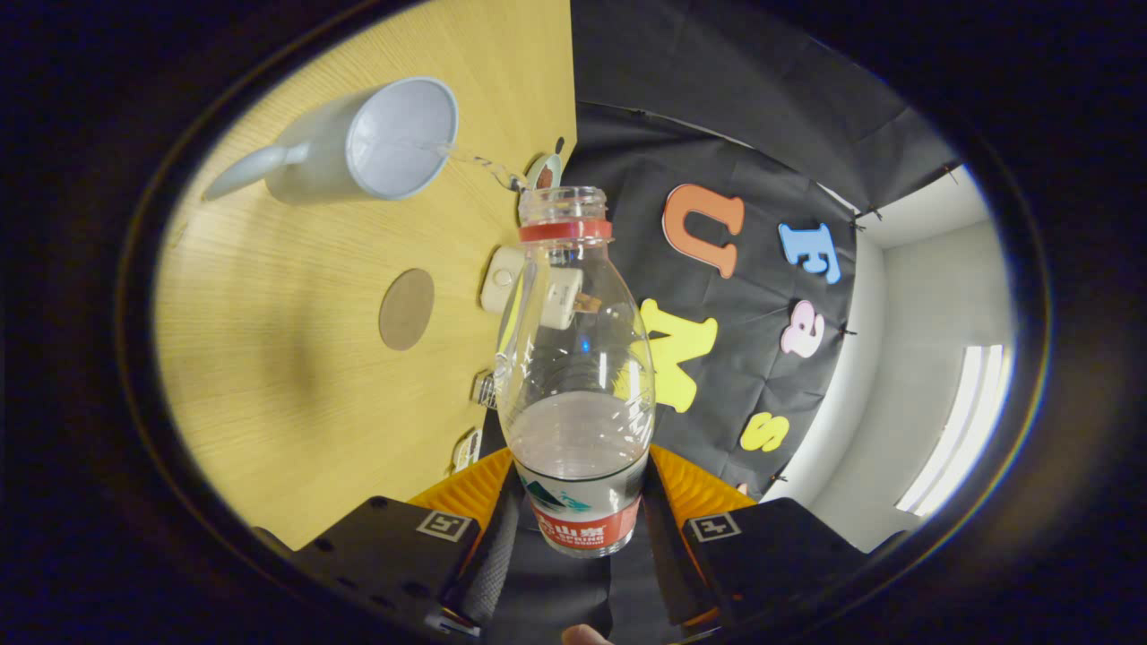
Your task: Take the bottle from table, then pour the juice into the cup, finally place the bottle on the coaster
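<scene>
A clear plastic bottle (578,358) with a red neck ring and a red-and-white label is held between my fingers, uncapped and rolled over on its side relative to the wooden table (296,403). Clear liquid fills its lower part. My gripper (581,488) is shut on the bottle's labelled base. A thin stream (484,166) runs from the bottle's mouth to the rim of a pale mug (358,143), which stands on the table beyond the bottle. A round brown coaster (406,309) lies on the table between the mug and my fingers, beside the bottle.
A small cream device (529,291) sits at the table's edge, partly behind the bottle. Small clips (484,390) hold onto that edge nearer to me. The black booth wall (717,116) stands past the table edge. A fingertip (587,634) shows behind the gripper.
</scene>
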